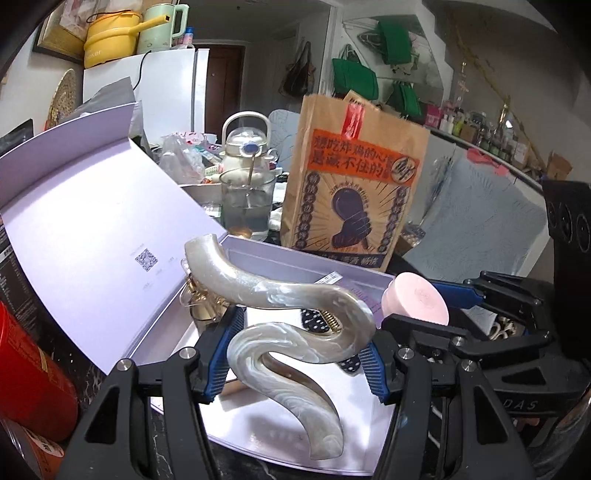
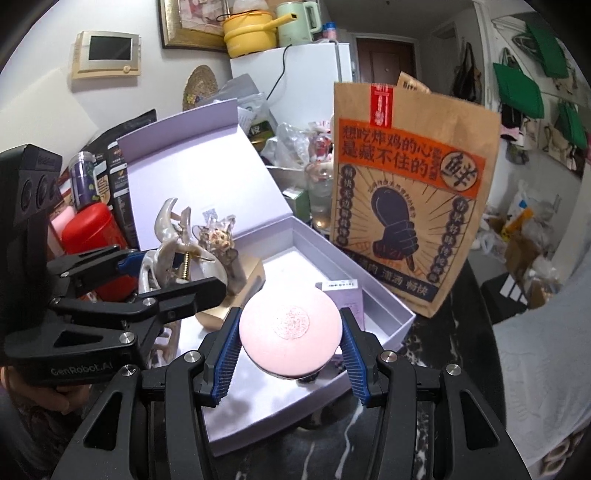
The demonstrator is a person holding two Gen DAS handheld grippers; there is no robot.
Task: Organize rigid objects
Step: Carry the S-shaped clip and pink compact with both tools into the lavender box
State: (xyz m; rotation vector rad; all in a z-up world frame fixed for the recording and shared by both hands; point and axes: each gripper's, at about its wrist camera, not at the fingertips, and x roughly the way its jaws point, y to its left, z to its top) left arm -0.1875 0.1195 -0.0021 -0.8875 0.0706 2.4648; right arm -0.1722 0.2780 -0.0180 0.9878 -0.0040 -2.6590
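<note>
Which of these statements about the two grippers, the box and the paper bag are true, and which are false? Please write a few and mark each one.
1. The left gripper holds a pearly S-shaped hair claw. True.
2. The right gripper is empty. False: its blue pads press on a round pink case.
3. The lavender box has its lid closed. False: the lid stands open, hinged behind the tray.
4. A brown paper bag with an orange band stands upright behind the box. True.
5. Both held things are above the open box. True.
6. The yellow pot stands inside the box. False: it sits on top of the white fridge.
</note>
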